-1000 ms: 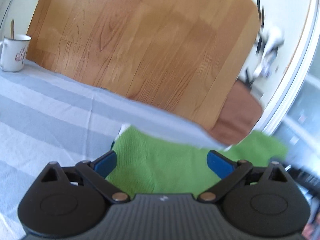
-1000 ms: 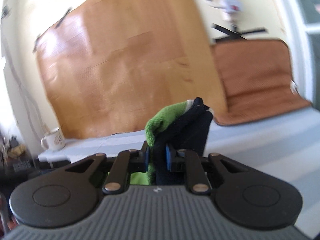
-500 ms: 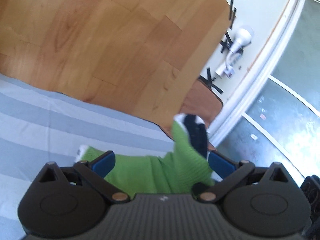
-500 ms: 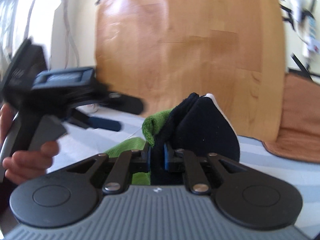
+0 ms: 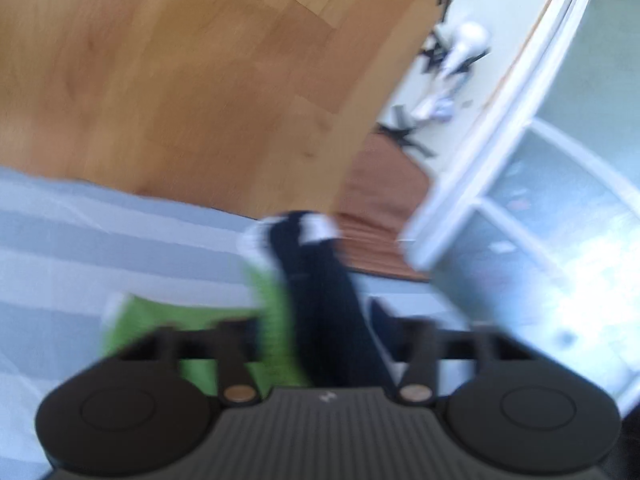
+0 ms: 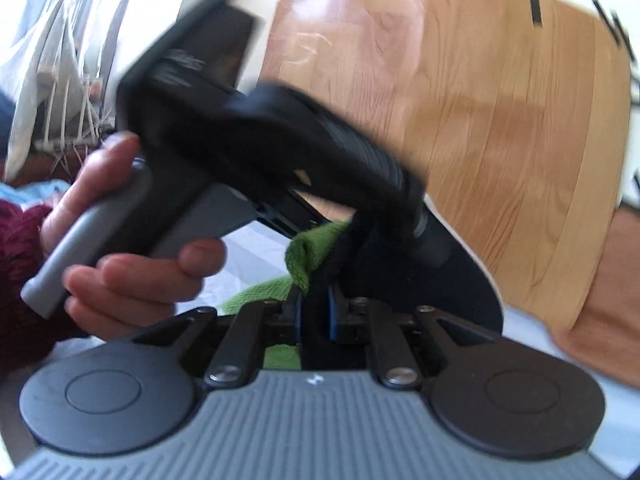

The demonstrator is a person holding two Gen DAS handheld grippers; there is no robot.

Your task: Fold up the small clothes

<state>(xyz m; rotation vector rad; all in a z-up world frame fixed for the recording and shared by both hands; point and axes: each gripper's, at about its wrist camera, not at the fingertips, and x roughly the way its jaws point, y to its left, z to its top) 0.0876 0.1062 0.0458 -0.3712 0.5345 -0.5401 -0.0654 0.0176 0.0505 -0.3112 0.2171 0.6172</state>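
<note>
A green sock with a black toe and white trim stands up between the fingers of my left gripper, which are partly apart around it; the view is blurred. My right gripper is shut on the same sock, pinching its black part with the green part bunched to the left. The left gripper, held by a hand, reaches over the sock from the left in the right wrist view.
A blue-and-white striped cloth covers the table. Behind it stand a wooden board, a brown mat and a white door frame. A drying rack with cloth is at the far left.
The left gripper has moved in over the raised sock and its fingers have come closer together around it. The right gripper keeps its hold and has lifted the sock's black end higher.
</note>
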